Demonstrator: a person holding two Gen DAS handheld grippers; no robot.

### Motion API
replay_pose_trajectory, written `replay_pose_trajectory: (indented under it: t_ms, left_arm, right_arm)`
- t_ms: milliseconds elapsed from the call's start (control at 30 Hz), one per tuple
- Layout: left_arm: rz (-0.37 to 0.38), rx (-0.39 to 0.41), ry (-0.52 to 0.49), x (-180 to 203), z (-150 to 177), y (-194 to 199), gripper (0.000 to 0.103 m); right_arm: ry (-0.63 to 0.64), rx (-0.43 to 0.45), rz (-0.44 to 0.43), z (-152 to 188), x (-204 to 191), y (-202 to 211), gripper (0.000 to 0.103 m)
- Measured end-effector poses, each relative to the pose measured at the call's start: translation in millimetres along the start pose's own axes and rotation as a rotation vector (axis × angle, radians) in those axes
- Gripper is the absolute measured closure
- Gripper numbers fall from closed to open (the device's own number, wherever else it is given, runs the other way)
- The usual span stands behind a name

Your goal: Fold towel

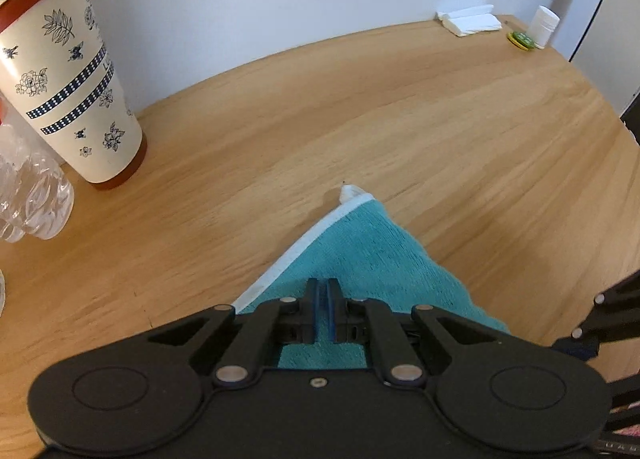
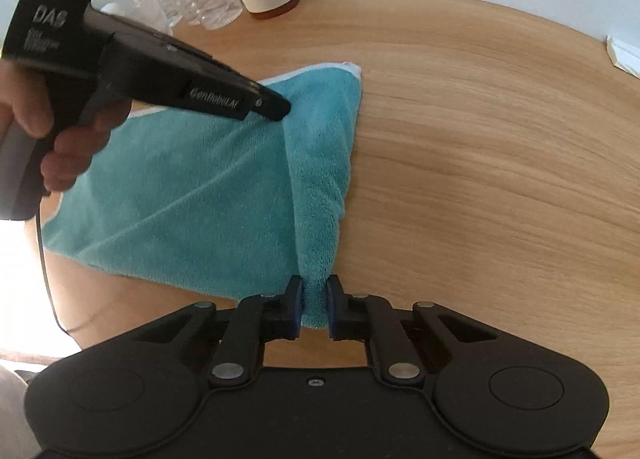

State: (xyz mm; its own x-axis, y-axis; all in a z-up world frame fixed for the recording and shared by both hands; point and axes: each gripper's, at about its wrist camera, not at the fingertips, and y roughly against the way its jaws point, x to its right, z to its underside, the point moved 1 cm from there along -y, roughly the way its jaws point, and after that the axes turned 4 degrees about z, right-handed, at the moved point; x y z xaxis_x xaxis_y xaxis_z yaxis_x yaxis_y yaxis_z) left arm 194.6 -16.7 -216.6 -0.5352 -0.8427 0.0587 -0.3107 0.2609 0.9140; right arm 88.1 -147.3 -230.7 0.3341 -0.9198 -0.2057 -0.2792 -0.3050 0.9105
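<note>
A teal towel with a white hem lies on the wooden table, one corner pointing away from me. My left gripper presses onto it with its blue pads nearly together, shut on a pinch of cloth. In the right wrist view the towel spreads out to the left, and a raised ridge runs from the left gripper's tip down to my right gripper. The right gripper is shut on the towel's near edge, with the cloth bunched between its pads. A hand holds the left gripper's handle.
A tall floral cup with a brown lid and a clear plastic bottle stand at the table's back left. Folded white napkins, a small white bottle and a green-yellow disc sit far right by the wall.
</note>
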Motion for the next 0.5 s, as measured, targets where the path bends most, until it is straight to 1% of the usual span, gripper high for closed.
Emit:
replay_pose_trajectory:
  t_ms: [133,200,233,267,300,367,400,467,500]
  left_arm:
    - [0.0,-0.004,0.02,-0.4,-1.4,1.9,0.097]
    - [-0.007,-0.001,0.044,-2.1,-1.7,5.1,0.096]
    - [-0.024,0.009,0.059,-4.0,-0.7,10.1,0.096]
    - [-0.028,0.014,0.065,-4.7,-0.8,12.1,0.096]
    - [-0.029,0.022,0.078,-6.9,1.5,17.9,0.096]
    - [-0.025,0.047,0.11,-12.3,15.5,36.7,0.095]
    - [-0.027,0.047,0.113,-12.5,18.4,38.9,0.095]
    - [-0.022,0.045,0.126,-14.3,34.1,49.2,0.094]
    - [-0.007,0.03,0.128,-15.2,51.0,56.8,0.092]
  right_arm:
    - [0.059,-0.005,0.037,-1.4,-7.3,5.5,0.089]
    - [0.077,0.025,0.056,-4.4,-6.9,15.4,0.083]
    - [0.071,0.029,0.047,-6.1,-3.6,19.9,0.075]
    - [0.065,0.034,0.039,-7.8,-0.3,24.5,0.071]
    - [0.043,0.039,0.021,-10.7,6.1,28.6,0.071]
    - [-0.015,0.041,-0.023,-18.0,20.9,33.0,0.071]
    - [-0.017,0.037,-0.032,-20.1,22.7,31.0,0.071]
    - [0.006,0.022,-0.041,-22.7,19.1,25.1,0.071]
    - [0.02,0.013,-0.045,-23.2,15.3,20.2,0.071]
